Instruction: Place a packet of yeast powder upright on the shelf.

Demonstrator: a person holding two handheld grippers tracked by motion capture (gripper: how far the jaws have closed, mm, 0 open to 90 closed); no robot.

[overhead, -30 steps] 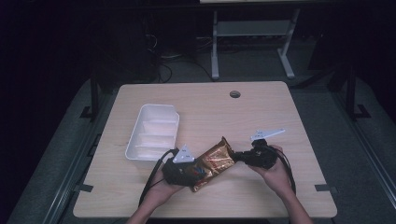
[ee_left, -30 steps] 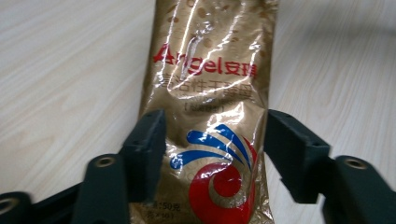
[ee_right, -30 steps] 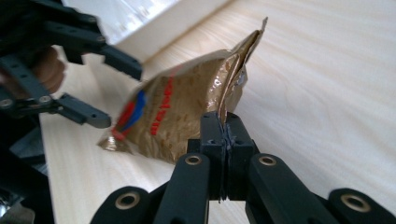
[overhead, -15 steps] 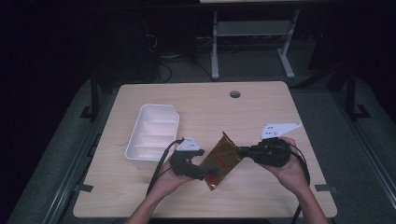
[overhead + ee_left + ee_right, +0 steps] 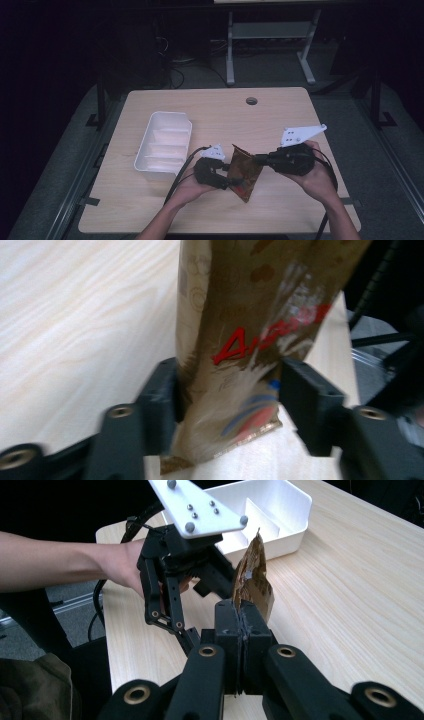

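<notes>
A brown snack packet with red lettering is held off the table between both grippers, standing nearly on edge. My left gripper clamps its lower part from the left; in the left gripper view the packet sits between the two jaws and touches both. My right gripper comes in from the right and is shut on the packet's upper edge. In the right gripper view its jaws press together on the crinkled packet, with the other hand's gripper body just behind it.
A white divided tray sits on the wooden table to the left of the hands, also seen as the tray in the right gripper view. A cable hole is near the far edge. Dark floor and a metal frame lie beyond.
The packet has gone from lying flat and low to standing nearly on edge. The right gripper has risen and shifted right; the left gripper has moved up the table with it.
</notes>
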